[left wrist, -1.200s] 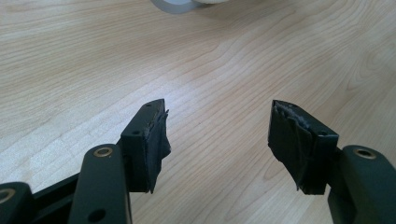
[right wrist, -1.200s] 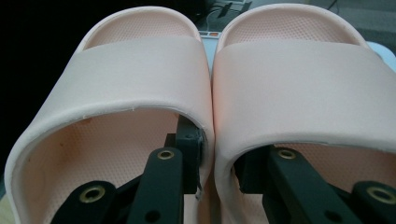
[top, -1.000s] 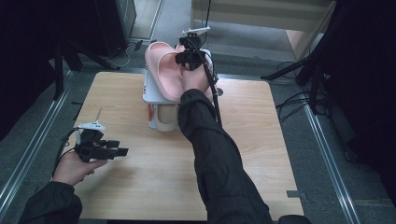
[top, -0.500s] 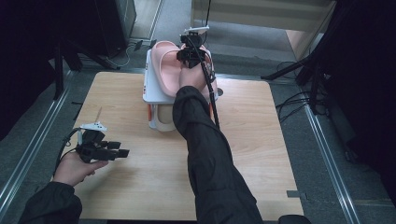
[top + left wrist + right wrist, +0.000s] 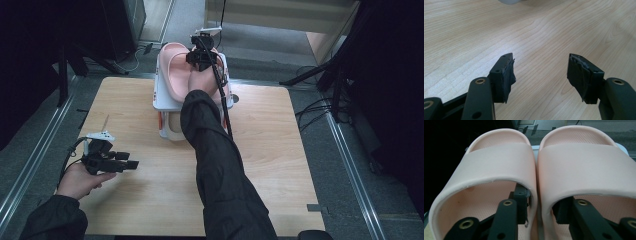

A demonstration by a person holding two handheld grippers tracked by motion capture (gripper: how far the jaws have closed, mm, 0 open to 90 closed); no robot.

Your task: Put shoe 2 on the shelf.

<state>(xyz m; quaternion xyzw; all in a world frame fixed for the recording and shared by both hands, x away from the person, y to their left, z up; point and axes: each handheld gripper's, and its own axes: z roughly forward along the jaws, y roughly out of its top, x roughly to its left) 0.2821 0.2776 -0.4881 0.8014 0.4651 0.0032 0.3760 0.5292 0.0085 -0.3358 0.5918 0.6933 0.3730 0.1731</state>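
Note:
Two pink slippers lie side by side on a white stand at the table's far edge. My right gripper reaches into them from the heel side, one jaw inside each slipper. The two touching inner walls stand between the jaws. The jaws have just been opening, and the pads sit a little off those walls. In the high view the right gripper is over the slippers. My left gripper hovers open over bare wood at the near left, holding nothing.
The wooden table has free room on its right and near parts. The right gripper's cable trails back along the sleeve. Dark stands and floor rails surround the table.
The right forearm has reached slightly farther over the stand. The left hand and its gripper have kept still.

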